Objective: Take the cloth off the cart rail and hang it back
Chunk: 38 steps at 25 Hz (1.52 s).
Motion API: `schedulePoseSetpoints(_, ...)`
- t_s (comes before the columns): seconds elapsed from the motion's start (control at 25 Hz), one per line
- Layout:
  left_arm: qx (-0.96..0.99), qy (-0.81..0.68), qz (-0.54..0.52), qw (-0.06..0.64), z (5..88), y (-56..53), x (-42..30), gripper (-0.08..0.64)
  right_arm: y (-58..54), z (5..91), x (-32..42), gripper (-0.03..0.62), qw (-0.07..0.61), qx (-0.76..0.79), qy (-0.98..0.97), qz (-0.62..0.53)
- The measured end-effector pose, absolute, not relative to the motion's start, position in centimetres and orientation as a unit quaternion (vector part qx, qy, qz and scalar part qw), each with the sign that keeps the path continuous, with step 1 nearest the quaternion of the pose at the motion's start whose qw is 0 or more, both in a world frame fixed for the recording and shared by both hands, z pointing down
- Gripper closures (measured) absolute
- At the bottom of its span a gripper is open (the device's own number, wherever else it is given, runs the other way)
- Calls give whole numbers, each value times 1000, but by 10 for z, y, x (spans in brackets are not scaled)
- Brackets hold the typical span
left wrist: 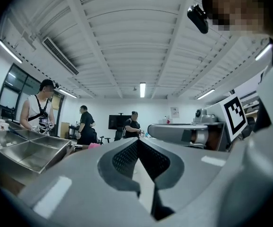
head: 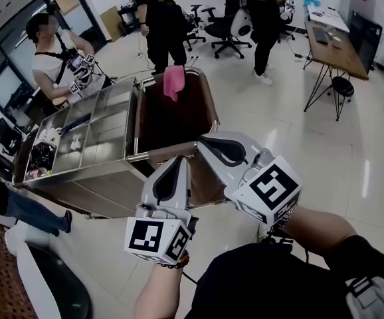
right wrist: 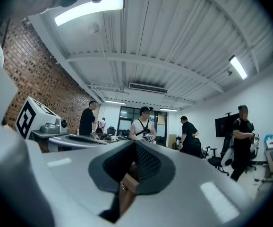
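Note:
A pink cloth (head: 174, 82) hangs folded over the far rail (head: 191, 71) of a steel cart (head: 105, 178), well beyond both grippers. My left gripper (head: 177, 162) and right gripper (head: 209, 142) are held side by side above the cart's near end, both shut and with nothing in them. In the left gripper view the jaws (left wrist: 137, 141) meet at their tips, and a sliver of the pink cloth (left wrist: 95, 145) shows low in the distance. Over in the right gripper view the gripper (right wrist: 135, 145) has its jaws pressed together too, pointing up across the room.
The cart carries steel trays (head: 89, 128) with small items at its left. A person (head: 58, 64) with marker cubes stands at the cart's far left; other people (head: 157, 18) stand behind it. Office chairs (head: 225, 28) and a desk (head: 335, 48) stand at the back right.

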<state>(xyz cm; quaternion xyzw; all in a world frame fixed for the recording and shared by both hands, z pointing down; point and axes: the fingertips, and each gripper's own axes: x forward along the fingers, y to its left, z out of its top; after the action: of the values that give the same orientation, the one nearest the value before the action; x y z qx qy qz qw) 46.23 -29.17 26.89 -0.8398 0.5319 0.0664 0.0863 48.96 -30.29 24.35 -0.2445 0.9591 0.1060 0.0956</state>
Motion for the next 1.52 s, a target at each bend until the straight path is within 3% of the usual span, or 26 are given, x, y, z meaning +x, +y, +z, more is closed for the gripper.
schedulePoseSetpoints(1.52,-847,522,58,84,281,-271,476,557,-284,262,506,592,90,-267,955,95)
